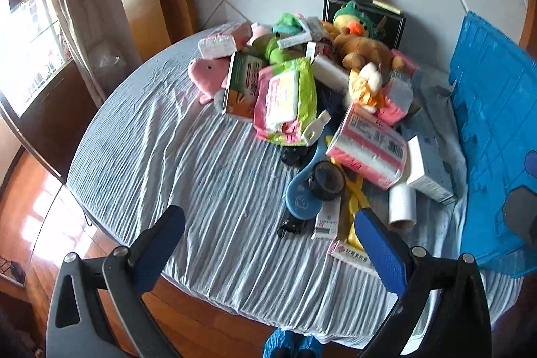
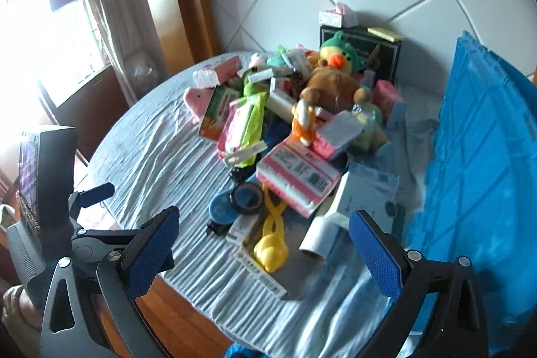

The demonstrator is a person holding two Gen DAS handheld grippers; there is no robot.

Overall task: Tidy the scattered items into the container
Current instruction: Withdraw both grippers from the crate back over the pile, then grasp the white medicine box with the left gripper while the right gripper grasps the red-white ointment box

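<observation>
Nearest us, our left gripper (image 1: 268, 244) and right gripper (image 2: 263, 242) hang with tongs spread, holding nothing, at the table's near edge. The scattered pile (image 1: 319, 96) sits toward twelve o'clock; the blue container (image 1: 493, 136) stands at three o'clock. We should probably start with an outlying piece, the white roll (image 2: 319, 235), gripping across its middle so neighbours stay undisturbed.

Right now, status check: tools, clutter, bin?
Left tool open, empty. Right tool open, empty. Pile of items on the table, none picked. Blue crate at right edge, path unobstructed.
</observation>
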